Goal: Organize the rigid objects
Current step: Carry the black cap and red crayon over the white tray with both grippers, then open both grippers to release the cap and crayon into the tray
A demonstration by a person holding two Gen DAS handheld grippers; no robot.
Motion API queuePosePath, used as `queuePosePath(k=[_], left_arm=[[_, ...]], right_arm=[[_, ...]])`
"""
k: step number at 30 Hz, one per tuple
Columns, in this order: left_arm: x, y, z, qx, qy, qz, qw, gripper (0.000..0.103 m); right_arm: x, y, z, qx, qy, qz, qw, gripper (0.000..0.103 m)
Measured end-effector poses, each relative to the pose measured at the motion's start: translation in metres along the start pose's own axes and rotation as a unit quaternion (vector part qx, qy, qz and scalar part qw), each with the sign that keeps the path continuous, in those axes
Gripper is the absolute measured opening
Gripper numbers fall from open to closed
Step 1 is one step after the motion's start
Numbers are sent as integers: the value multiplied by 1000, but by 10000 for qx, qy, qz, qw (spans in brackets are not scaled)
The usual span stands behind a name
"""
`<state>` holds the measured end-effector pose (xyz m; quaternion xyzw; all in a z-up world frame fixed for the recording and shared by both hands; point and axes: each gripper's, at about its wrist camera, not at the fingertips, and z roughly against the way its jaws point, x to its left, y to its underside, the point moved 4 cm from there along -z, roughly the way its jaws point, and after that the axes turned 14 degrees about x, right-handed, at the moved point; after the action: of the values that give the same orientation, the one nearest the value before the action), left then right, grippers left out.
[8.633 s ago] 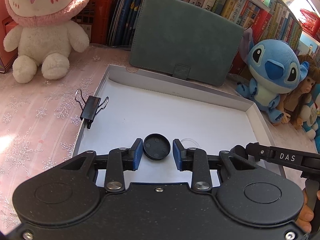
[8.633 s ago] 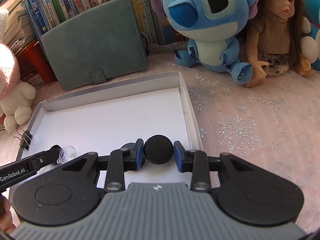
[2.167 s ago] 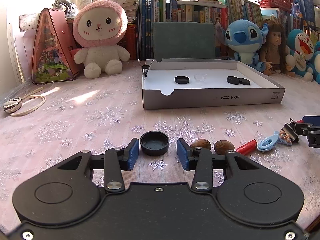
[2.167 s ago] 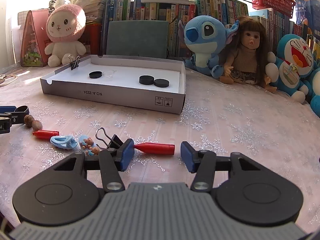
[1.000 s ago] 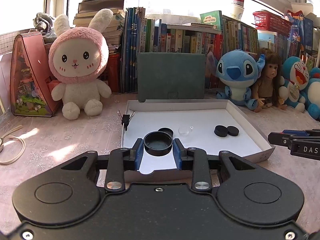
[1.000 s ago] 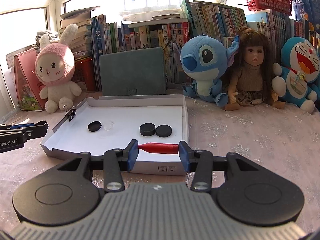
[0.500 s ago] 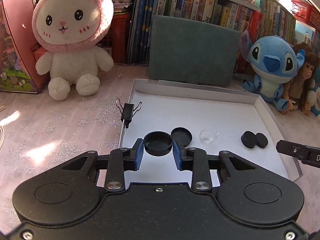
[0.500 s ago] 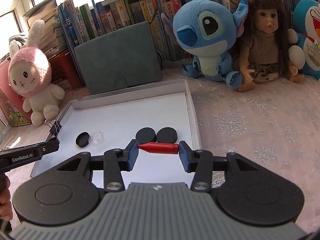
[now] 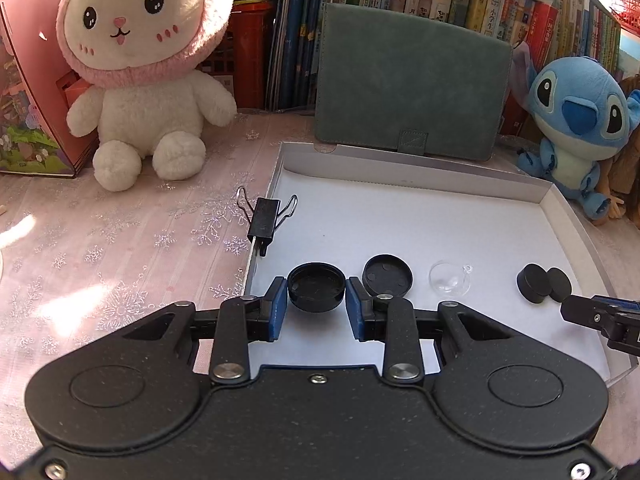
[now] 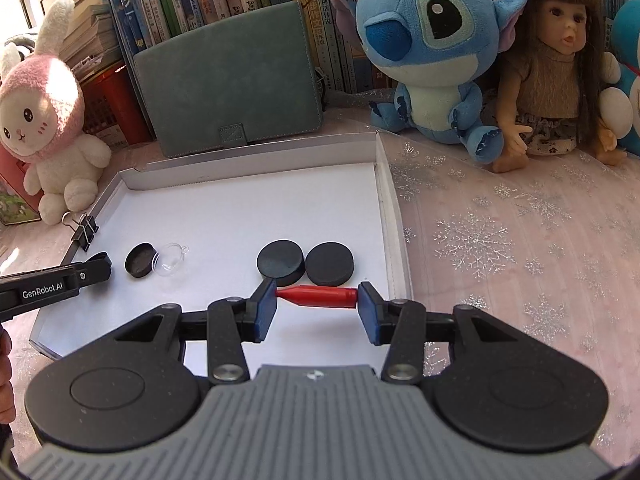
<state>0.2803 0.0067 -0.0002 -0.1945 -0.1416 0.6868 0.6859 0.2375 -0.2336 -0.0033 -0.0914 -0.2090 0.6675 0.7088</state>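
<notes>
Your left gripper (image 9: 316, 304) now hangs lower over the white tray (image 9: 420, 184) than a second ago, jaws clamped on the black cap (image 9: 316, 286), beside the cap (image 9: 387, 276) already inside. Your right gripper (image 10: 317, 311) pinches the red piece (image 10: 318, 297) end to end, seemingly just above the tray floor, near the two black discs (image 10: 280, 262).

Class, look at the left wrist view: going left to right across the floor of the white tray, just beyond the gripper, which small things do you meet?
Black cap held in the left gripper → second black cap → clear dome → two black discs, all in the tray.
</notes>
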Motion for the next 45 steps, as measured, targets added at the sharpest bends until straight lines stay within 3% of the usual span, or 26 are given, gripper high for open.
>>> queuePosePath(k=[16,26,29,35,43,45], left_arm=[[1,1,-7,-12,-17,-9,10000,30],[-2,1,-10,-90,-74,-106,9999,30],[-2,2,-10,-123,-72,-135,9998,32],[-3,5,-6,-133,69,-158,9998,44],[-6,16,14,-261,313,-177,9990,74],[-6,20,21,-320,347,-215,9987,75]], right_arm=[[8,-11,-20,172,305,372,9987,51],[4,-15,-22,81,392,362,9985,55],[4,-16,-23,46,419,358,9985,61],[6,-13,-20,-33,358,394,9986,69],[9,-3,-5,-271,280,518,9979,85],[11,1,0,-345,285,614,9971,87]])
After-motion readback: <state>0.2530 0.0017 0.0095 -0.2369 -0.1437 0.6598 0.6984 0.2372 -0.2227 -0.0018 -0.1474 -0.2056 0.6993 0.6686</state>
